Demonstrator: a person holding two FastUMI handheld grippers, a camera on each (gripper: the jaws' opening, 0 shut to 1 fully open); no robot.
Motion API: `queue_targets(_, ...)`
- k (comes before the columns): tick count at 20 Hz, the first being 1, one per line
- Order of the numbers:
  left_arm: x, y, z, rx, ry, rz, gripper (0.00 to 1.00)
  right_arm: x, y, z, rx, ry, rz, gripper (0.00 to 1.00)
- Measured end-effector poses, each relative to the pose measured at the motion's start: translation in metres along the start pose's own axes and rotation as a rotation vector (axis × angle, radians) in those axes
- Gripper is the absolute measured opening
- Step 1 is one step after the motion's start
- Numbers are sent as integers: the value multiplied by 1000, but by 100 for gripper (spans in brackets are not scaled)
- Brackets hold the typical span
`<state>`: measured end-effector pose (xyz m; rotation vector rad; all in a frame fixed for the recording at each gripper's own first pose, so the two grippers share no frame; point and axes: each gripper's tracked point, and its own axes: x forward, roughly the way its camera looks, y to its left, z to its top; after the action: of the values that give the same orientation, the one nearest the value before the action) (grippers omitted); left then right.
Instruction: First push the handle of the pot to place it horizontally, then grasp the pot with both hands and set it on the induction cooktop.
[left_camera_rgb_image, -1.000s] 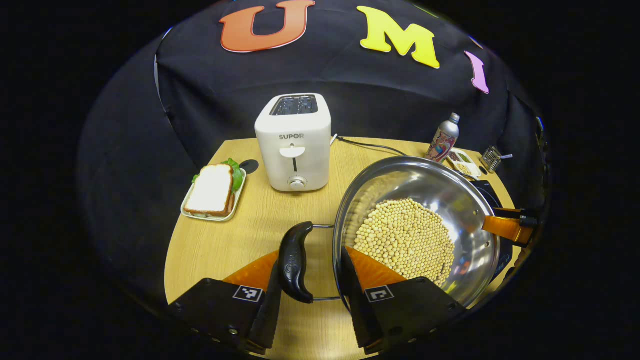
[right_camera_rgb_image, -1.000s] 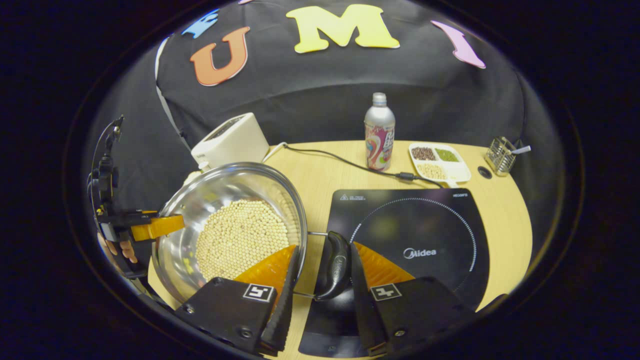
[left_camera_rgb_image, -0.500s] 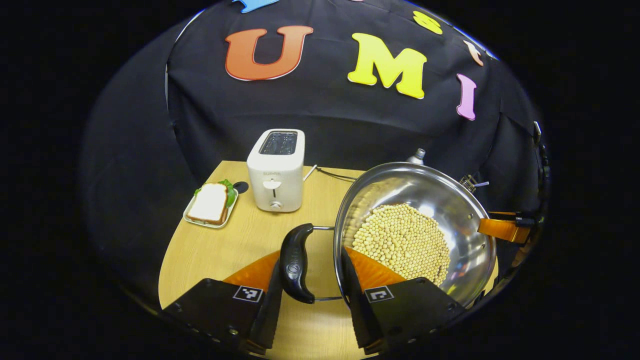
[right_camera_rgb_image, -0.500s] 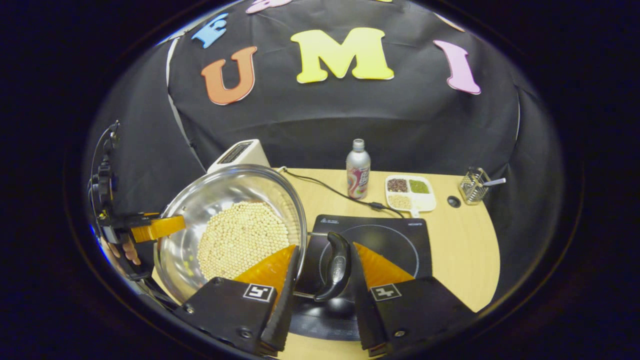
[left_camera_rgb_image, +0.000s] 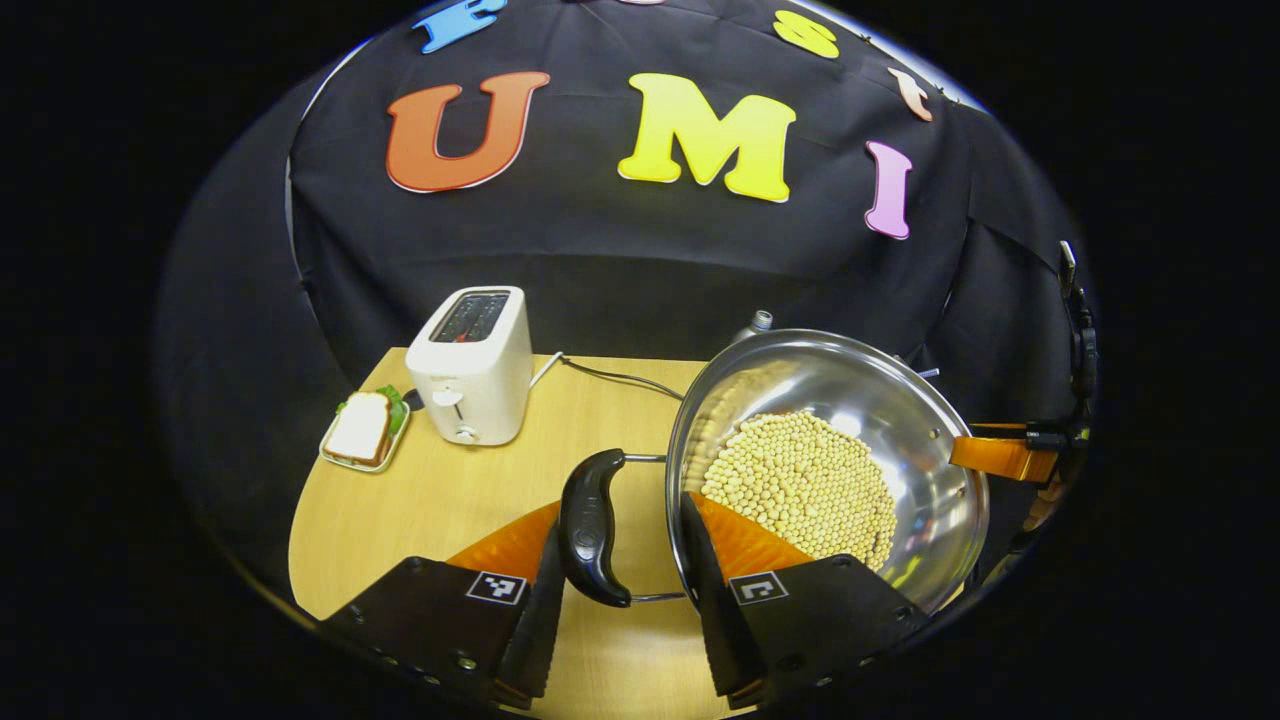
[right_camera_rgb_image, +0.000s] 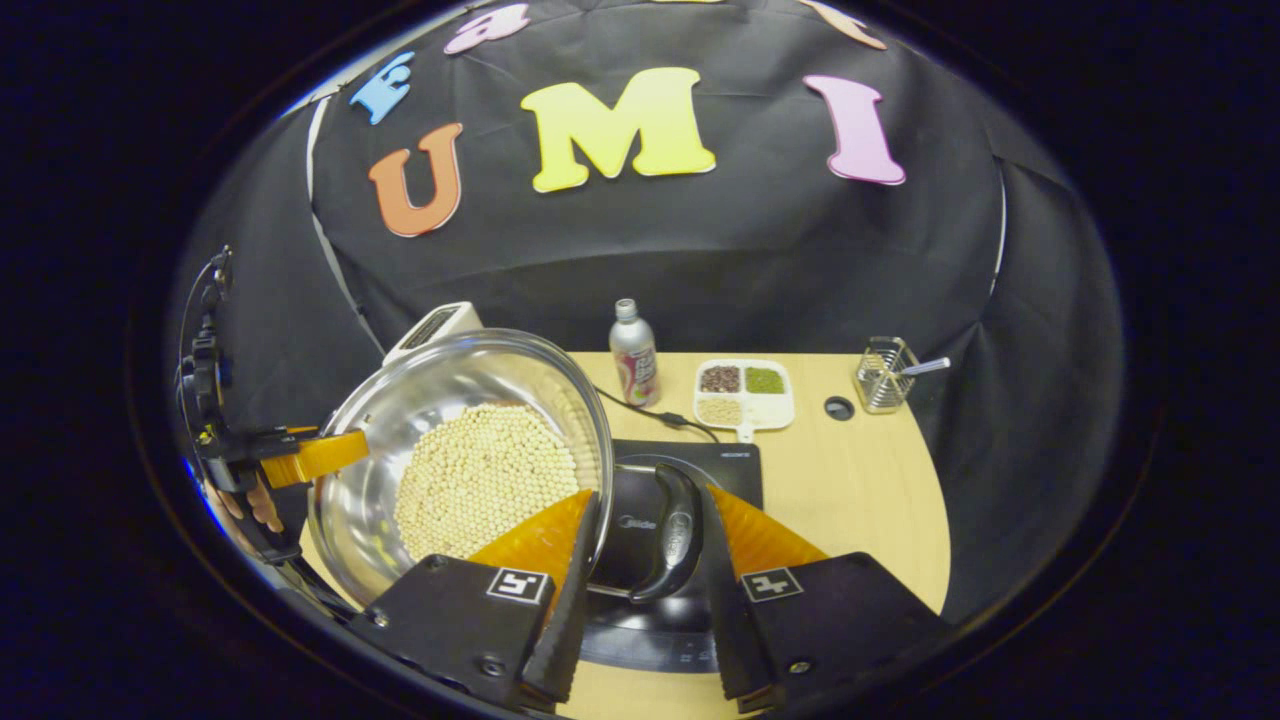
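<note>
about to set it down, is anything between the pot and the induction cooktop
Nothing visible. In the right gripper view the pot hangs beside the induction cooktop, whose dark top looks bare. The bottle, cable and divided dish sit behind it.

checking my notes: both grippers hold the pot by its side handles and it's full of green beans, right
Not quite. The pot holds pale yellow beans, not green ones, as the left gripper view shows. The rest stands: the left gripper and the right gripper each hold a side handle.
</note>
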<state>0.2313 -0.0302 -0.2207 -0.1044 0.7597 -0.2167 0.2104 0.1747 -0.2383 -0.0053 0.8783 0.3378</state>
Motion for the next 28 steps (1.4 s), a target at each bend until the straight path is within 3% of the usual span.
queue_targets(5, 28, -42, -6, 18, 22, -23, 59, 6, -49, -5, 21, 7, -30, 56)
queue_targets(6, 35, -47, -9, 17, 31, -23, 68, 11, -57, -8, 28, 11, -35, 54)
queue_targets(7, 42, -52, -12, 17, 39, -20, 49, 16, -63, -11, 30, 19, -40, 56)
queue_targets(8, 47, -55, -14, 22, 46, -18, 59, 21, -69, -14, 40, 27, -43, 56)
queue_targets(11, 66, -63, -26, 22, 63, -20, 59, 39, -83, -23, 55, 43, -44, 56)
queue_targets(12, 74, -63, -31, 14, 71, -21, 69, 45, -87, -26, 55, 48, -43, 54)
queue_targets(13, 81, -63, -37, 9, 83, -18, 59, 53, -90, -30, 48, 52, -45, 54)
queue_targets(21, 131, -75, -70, -9, 112, -23, 59, 95, -117, -63, 61, 84, -62, 54)
queue_targets(28, 132, -76, -67, -64, -12, -44, 59, 101, -120, -61, 80, -75, -32, 61)
